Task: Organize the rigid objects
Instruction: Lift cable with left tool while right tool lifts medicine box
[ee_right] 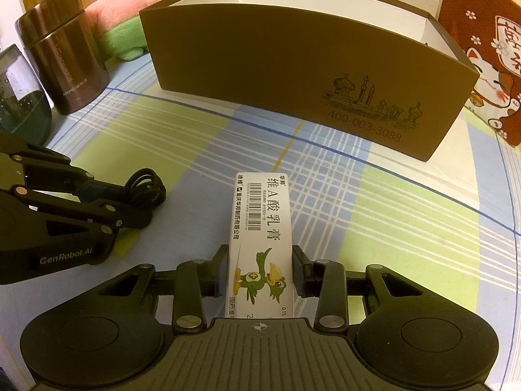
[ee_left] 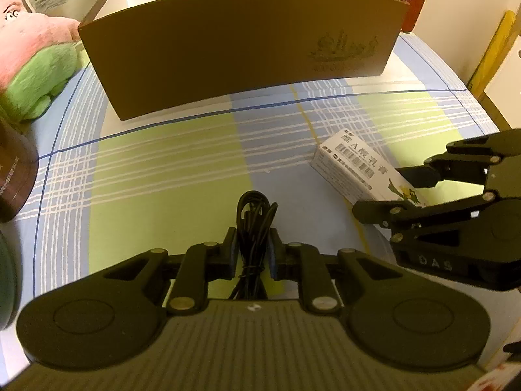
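In the left wrist view a coiled black cable (ee_left: 255,208) lies on the checked cloth, and my left gripper (ee_left: 252,244) is shut on it, pads pressing both sides of the bundle. To its right lies a white ointment carton (ee_left: 351,166) with a barcode and a green bird. My right gripper (ee_left: 390,195) grips the carton's near end. The right wrist view shows that gripper (ee_right: 260,257) shut on the carton (ee_right: 260,208), with both pads against its long sides. At the left of that view, the left gripper (ee_right: 140,205) holds the cable (ee_right: 146,182). Both objects rest on the cloth.
A large open brown cardboard box (ee_right: 293,75) with white inner walls stands just beyond both grippers. A brown metal flask (ee_right: 65,55) and a dark glass (ee_right: 19,97) stand at the left, with a pink and green plush (ee_left: 32,49) behind them. A red cat cushion (ee_right: 482,49) sits right.
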`<state>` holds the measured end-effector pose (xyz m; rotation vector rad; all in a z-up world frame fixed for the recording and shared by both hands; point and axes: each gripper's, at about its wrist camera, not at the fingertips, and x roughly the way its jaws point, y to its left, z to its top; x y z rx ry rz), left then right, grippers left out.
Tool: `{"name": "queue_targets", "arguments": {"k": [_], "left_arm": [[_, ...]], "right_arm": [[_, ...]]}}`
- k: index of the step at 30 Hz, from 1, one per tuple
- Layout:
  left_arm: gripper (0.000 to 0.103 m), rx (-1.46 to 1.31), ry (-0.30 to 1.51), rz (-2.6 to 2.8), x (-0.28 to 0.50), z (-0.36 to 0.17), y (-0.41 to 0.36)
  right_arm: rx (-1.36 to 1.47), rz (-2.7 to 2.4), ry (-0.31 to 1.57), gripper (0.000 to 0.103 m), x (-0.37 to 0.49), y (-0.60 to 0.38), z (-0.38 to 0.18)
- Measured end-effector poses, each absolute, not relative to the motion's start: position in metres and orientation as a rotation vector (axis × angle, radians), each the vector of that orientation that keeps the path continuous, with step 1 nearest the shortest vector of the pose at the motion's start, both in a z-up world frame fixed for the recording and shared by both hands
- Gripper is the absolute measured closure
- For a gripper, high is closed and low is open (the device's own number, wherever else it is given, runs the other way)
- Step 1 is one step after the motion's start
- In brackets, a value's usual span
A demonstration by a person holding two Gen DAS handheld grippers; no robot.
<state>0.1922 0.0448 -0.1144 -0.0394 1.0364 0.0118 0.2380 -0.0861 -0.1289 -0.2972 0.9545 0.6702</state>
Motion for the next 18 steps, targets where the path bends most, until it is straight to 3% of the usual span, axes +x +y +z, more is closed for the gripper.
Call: {"name": "queue_targets", "arguments": {"k": [18], "left_arm": [[0.089,-0.071,0.973,0.039,0.191,-0.092,0.052]], "right_arm": [[-0.238,0.677,0.917,0.068,0.236,-0.092,-0.107]]}}
